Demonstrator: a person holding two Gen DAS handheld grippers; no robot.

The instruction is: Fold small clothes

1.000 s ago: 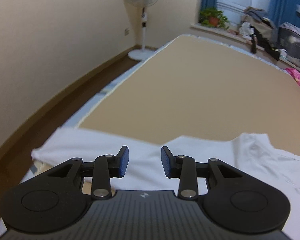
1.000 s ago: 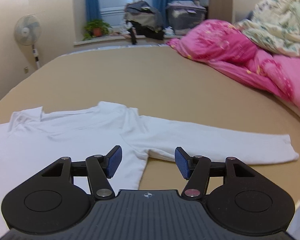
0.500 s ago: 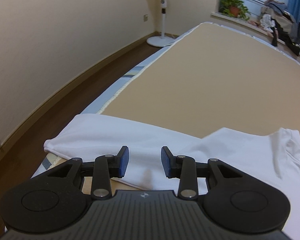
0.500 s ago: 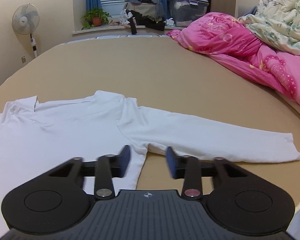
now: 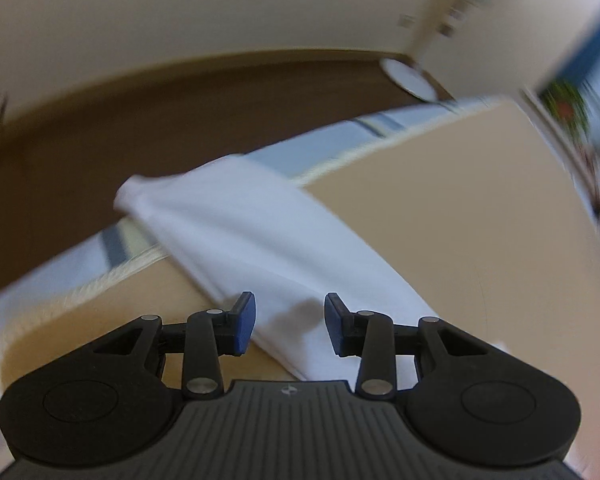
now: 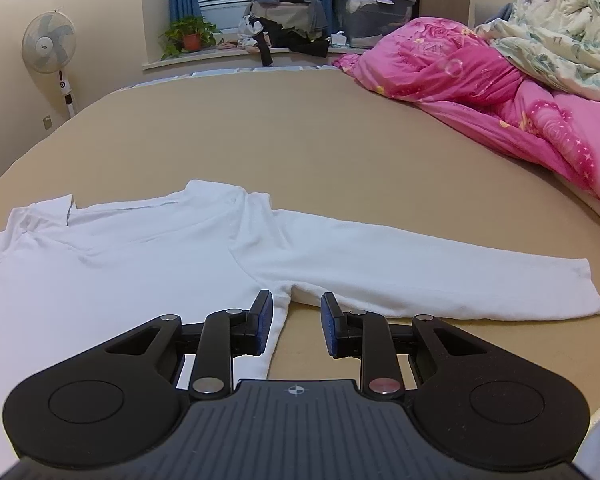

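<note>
A white long-sleeved shirt [image 6: 120, 264] lies spread flat on the tan bed sheet [image 6: 300, 132]. Its right sleeve [image 6: 420, 280] stretches out to the right. My right gripper [image 6: 295, 312] hovers just above the armpit seam; its jaws are closing, with a gap still between them and no cloth pinched. The left wrist view is blurred. There the shirt's other sleeve [image 5: 240, 232] runs diagonally to the bed's edge, its cuff reaching over the side. My left gripper [image 5: 290, 316] points down over that sleeve, jaws opening, pads apart and holding nothing.
A pink quilt [image 6: 480, 80] and a floral duvet [image 6: 560, 28] are heaped on the bed's right side. A standing fan [image 6: 49, 42], a potted plant [image 6: 188, 36] and piled clothes [image 6: 284, 12] line the far wall. Brown floor [image 5: 100, 120] lies beyond the mattress edge [image 5: 100, 280].
My left gripper swung left and down and rolled, so the left sleeve and bed edge now fill its view. My right gripper's jaws narrowed while staying over the armpit.
</note>
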